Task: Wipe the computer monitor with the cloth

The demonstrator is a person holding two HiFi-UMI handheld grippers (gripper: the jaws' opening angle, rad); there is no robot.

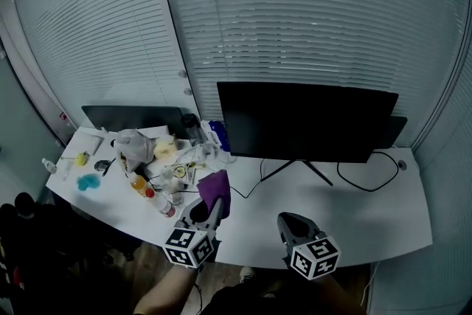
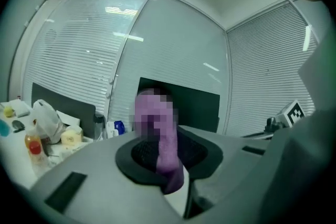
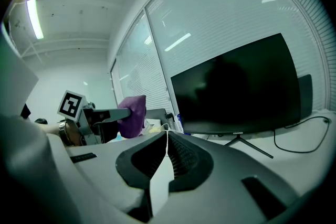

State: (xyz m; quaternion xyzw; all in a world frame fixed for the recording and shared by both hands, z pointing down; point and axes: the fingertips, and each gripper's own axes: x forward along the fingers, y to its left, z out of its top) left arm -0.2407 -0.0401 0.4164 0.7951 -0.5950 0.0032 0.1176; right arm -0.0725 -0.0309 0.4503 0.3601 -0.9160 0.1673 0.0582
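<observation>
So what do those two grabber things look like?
The left gripper and right gripper match: smooth light-grey plastic bodies, fingers lined with black ribbed pads, and each has a white cube at the back carrying black square markers.

The cloth (image 1: 214, 192) is purple, the one strong colour near the middle. The monitor (image 1: 302, 122) is plain black on thin black legs, and the counter (image 1: 383, 221) under it is white. On the far side, the blinds (image 1: 295, 11) are pale grey-white in fine horizontal stripes. The left hand-held gripper (image 1: 209, 210) and the right hand-held gripper (image 1: 293, 226) are grey with dark pads, each bearing a white cube with black square markers. At the left lie a bright blue lump (image 1: 88, 181), a small yellow thing (image 1: 82, 158) and an orange bottle (image 1: 139, 184).
</observation>
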